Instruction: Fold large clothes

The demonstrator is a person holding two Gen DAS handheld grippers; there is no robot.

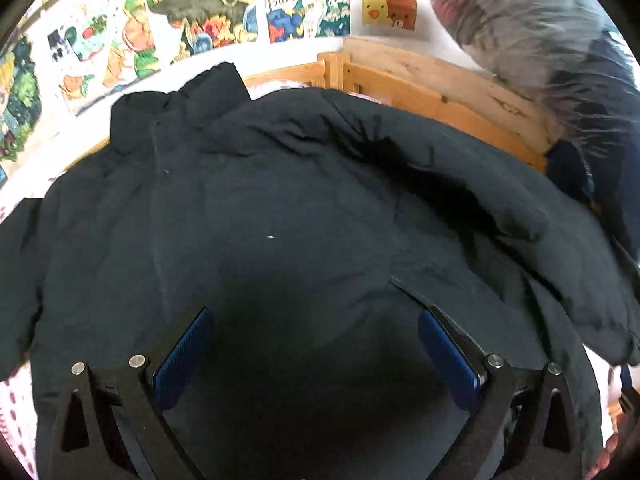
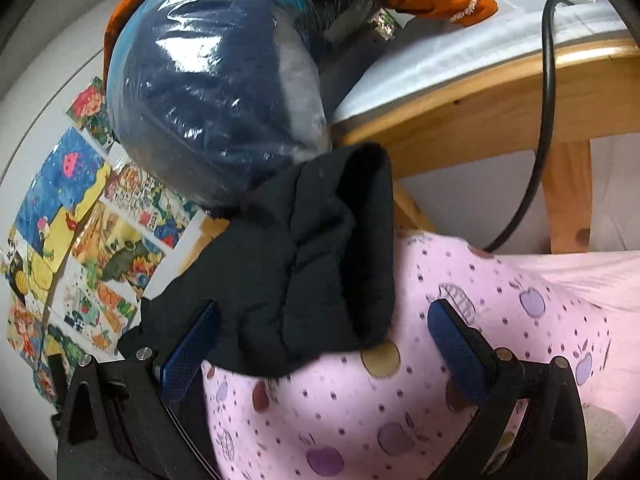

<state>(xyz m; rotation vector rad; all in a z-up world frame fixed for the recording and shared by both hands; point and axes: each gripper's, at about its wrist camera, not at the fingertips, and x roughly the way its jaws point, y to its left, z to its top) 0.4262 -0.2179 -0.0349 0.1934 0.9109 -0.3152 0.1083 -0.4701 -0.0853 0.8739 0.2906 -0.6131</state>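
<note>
A large black padded jacket (image 1: 280, 208) lies spread front-up on the bed, collar toward the far wall, its right sleeve (image 1: 520, 200) folded across the body. My left gripper (image 1: 314, 344) is open just above the jacket's lower body, holding nothing. In the right wrist view the jacket's sleeve cuff (image 2: 320, 264) lies on the pink patterned bedsheet (image 2: 460, 360). My right gripper (image 2: 324, 344) is open, its jaws on either side of the cuff end, not closed on it.
A plastic-wrapped bundle of dark clothes (image 2: 216, 96) sits by the wooden bed frame (image 2: 500, 112), also seen in the left wrist view (image 1: 540, 40). A black cable (image 2: 548, 120) hangs from the upper bunk. Colourful posters (image 1: 200, 16) cover the wall.
</note>
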